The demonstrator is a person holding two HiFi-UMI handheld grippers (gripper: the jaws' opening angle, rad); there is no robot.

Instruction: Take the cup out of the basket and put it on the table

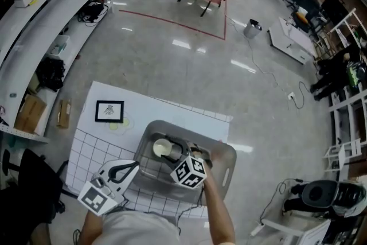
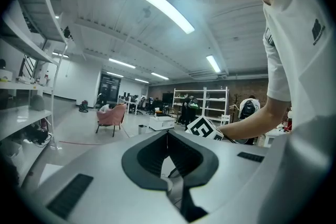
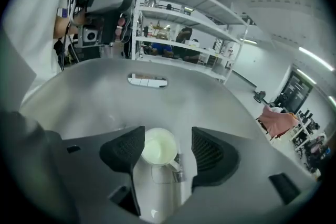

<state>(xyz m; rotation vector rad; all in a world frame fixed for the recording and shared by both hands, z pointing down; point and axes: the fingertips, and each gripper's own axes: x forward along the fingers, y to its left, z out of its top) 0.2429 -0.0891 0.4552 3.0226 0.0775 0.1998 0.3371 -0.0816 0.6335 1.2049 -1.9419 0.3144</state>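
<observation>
The right gripper [image 3: 168, 136] is holding its fingers [image 3: 125, 150] apart astride the cup [image 3: 157, 147] in the basket [image 1: 229, 153], untouched, ready to grip, while the left gripper [image 2: 168, 132] is idling shut and empty.

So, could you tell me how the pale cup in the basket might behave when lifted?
The cup looks rigid and glossy, so it probably won't deform but may slip. It appears empty, so likely light. Its side handle could make it twist if gripped off-centre.
</observation>
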